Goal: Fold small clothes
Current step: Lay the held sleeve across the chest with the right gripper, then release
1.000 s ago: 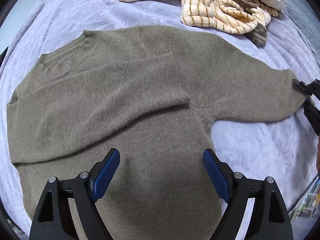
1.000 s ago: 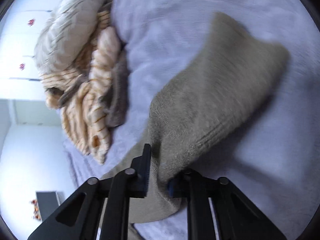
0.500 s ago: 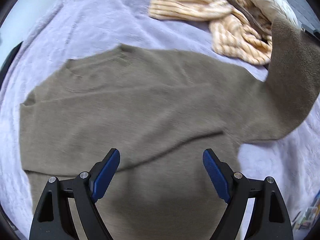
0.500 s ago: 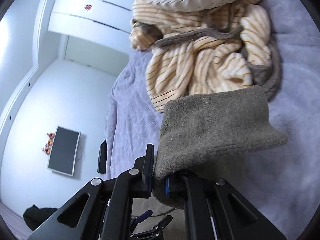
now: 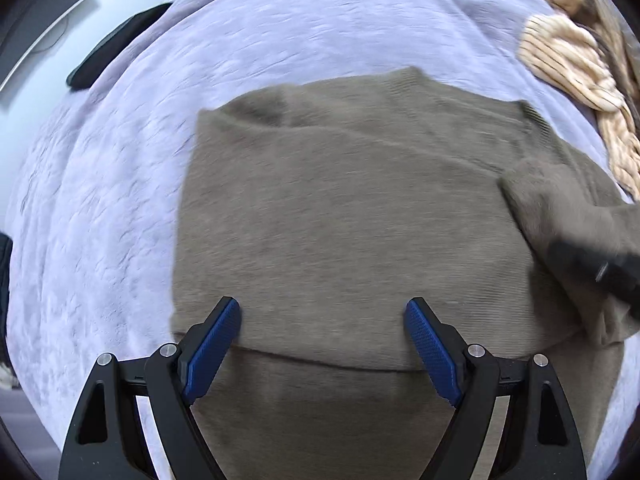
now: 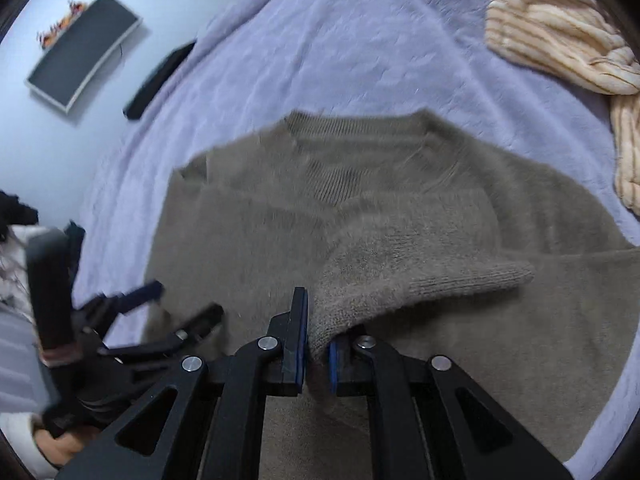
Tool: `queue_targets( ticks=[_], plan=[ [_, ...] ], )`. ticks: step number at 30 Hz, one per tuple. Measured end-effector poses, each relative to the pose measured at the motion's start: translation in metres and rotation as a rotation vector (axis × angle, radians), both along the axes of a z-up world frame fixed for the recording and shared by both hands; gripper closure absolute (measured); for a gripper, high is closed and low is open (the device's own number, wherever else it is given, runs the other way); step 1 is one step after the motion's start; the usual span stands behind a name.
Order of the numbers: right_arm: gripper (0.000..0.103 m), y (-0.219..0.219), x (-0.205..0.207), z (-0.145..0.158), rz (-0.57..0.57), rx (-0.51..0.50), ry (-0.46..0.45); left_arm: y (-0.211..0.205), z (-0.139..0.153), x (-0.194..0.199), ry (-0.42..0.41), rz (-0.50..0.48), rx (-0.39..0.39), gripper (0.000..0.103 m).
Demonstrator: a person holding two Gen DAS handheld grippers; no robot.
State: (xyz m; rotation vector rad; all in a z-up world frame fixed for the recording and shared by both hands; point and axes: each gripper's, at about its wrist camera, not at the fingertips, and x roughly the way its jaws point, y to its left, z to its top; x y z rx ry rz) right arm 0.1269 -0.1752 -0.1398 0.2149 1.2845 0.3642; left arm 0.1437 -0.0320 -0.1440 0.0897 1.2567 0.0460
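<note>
An olive-brown knit sweater [image 5: 340,208] lies flat on a lavender blanket [image 5: 280,32], its neckline [image 6: 352,136] toward the far side. One sleeve lies folded across the chest. My right gripper [image 6: 316,344] is shut on the cuff of the other sleeve [image 6: 420,264] and holds it over the sweater's body; in the left wrist view it is a dark blur [image 5: 596,268] at the right edge. My left gripper [image 5: 324,324] stands open above the lower left part of the sweater with nothing between its blue pads [image 5: 216,344]. It also shows in the right wrist view [image 6: 180,304], held by a hand.
A heap of cream striped clothes [image 5: 576,64] [image 6: 552,32] lies at the far right of the blanket. A dark flat object [image 6: 160,76] sits at the bed's left edge. A dark screen [image 6: 80,52] hangs on the pale wall beyond.
The right gripper has swung the sleeve from the right side up and over onto the sweater's body. The left gripper, still open, has slid toward the sweater's left side.
</note>
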Motion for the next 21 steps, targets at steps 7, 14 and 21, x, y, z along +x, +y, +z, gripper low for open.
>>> queue_targets(
  ticks=[7, 14, 21],
  plan=[
    [0.048, 0.004, -0.010, -0.013, -0.019, 0.044, 0.078, 0.007, -0.018, 0.004, 0.010, 0.005, -0.022, 0.017],
    [0.048, -0.067, -0.004, -0.018, -0.434, 0.353, 0.146, 0.010, -0.019, 0.004, 0.005, 0.011, -0.043, 0.017],
    [0.095, -0.062, 0.022, -0.014, -0.548, 0.461, 0.111, 0.028, 0.001, -0.009, -0.013, 0.012, -0.076, 0.017]
  ],
)
